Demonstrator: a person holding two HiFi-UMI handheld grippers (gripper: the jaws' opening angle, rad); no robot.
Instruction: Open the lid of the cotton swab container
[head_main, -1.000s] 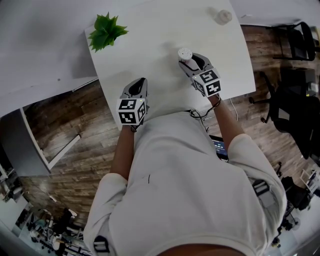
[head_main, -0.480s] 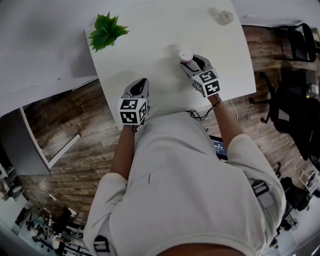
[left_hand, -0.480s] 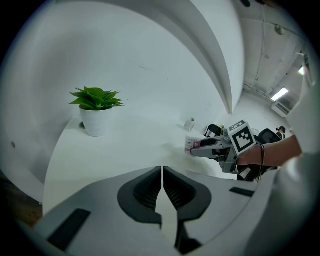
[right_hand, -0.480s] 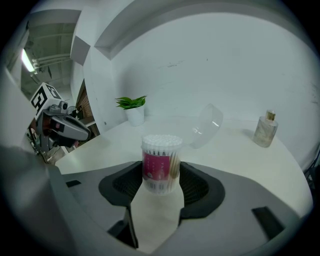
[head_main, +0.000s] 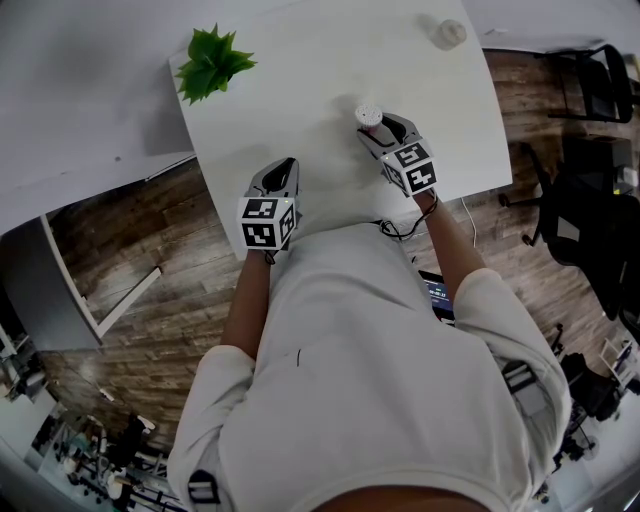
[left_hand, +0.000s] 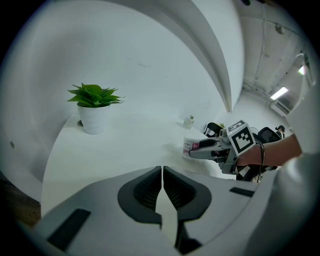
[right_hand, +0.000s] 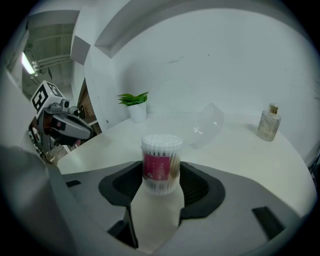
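Table (head_main: 300, 90), right claw (right_hand: 161, 174) still gripping container (right_hand: 161, 150)

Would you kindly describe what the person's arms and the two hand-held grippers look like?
The left hand-held gripper and the right hand-held gripper are alike: grey shells, dark ribbed jaw pads, and a white cube with black square markers at the back. A thin dark cable loops by the right wrist. The person wears a white short-sleeved top, forearms bare.

A green plant in a white pot (head_main: 212, 62) stands at the far left corner of the white table (head_main: 300, 110); a small bottle (head_main: 446, 33) stands near its far right corner; beyond the right edge, a black office chair (head_main: 590, 200) on the wooden floor (head_main: 150, 290).
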